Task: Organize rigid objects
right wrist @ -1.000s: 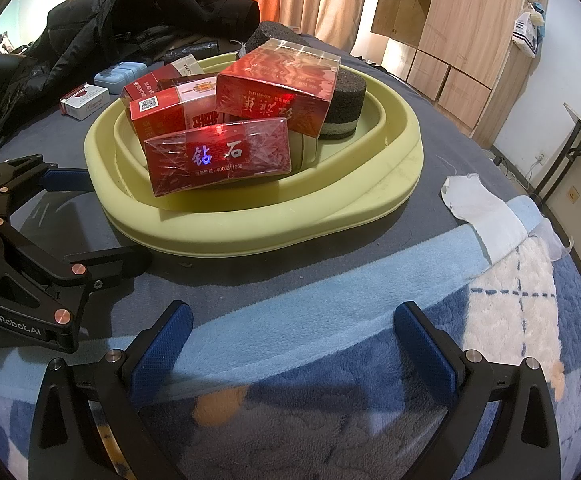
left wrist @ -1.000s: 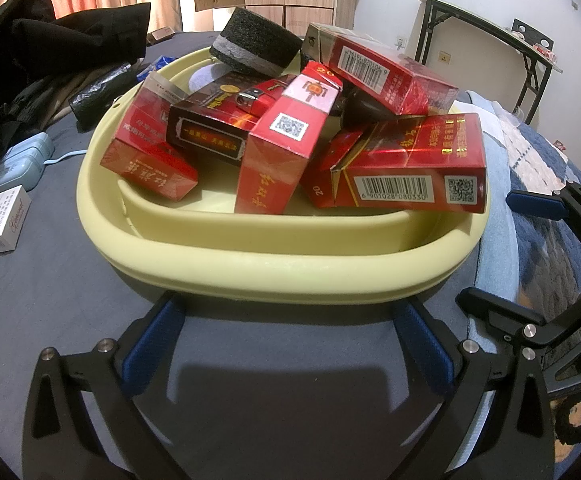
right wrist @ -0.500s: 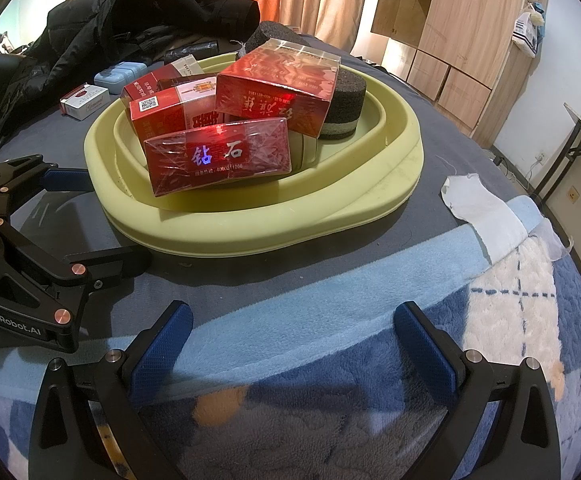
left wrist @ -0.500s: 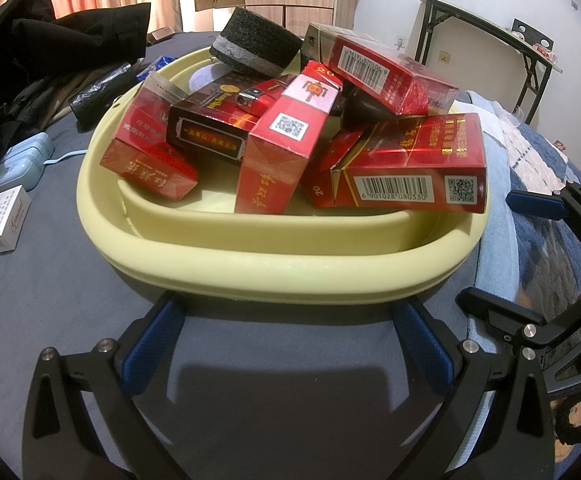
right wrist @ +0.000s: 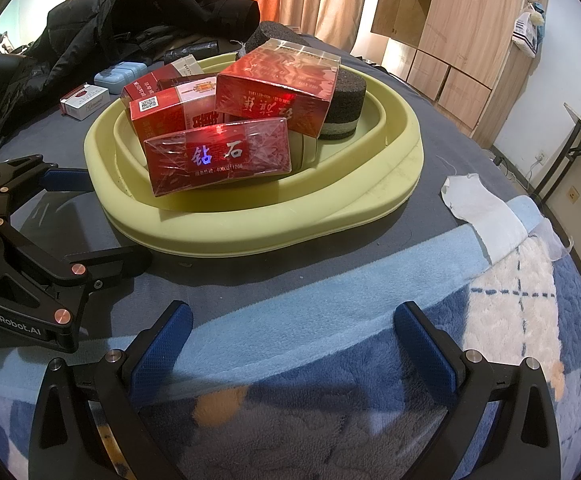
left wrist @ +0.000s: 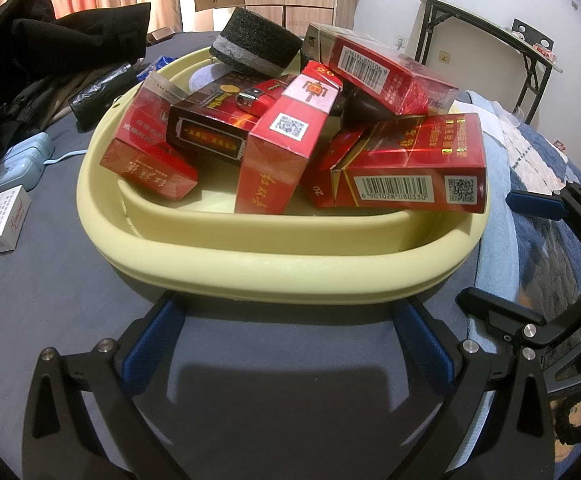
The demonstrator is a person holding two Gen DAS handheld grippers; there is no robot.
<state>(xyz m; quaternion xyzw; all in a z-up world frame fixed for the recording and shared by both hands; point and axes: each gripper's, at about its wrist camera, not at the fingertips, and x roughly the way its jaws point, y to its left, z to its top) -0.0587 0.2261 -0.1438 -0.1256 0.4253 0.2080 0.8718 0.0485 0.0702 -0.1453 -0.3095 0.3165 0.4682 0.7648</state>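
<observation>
— So, is anything changing between the earlier views and now?

— Nothing is moving: both pairs of fingers are sitting exactly where they were a second ago, and the pile is lying just as it was. I am judging that as a pause before the next pick, with one pack still waiting outside.

— How are the left fingers (left wrist: 286,336) standing?

— They are spreading wide, gripping nothing and touching nothing; their blue tips are hanging just short of the near rim of the yellow basin (left wrist: 274,268), over the grey bed cover (left wrist: 50,288).

— And the right fingers (right wrist: 290,334)?

— Equally wide and holding nothing, hovering over the blue blanket (right wrist: 370,380) with the basin well ahead of them.

— Where are the task's things?

— Beyond the left tips, the red cigarette boxes (left wrist: 414,164) are lying heaped inside the basin, leaning on one another, with a dark box (left wrist: 218,128) among them and a black sponge block (left wrist: 256,50) at the far side. Off to the left of those fingers, a white cigarette pack (left wrist: 0,222) is lying on the cover, apart from the basin, with a pale blue case (left wrist: 20,162) further back.
</observation>
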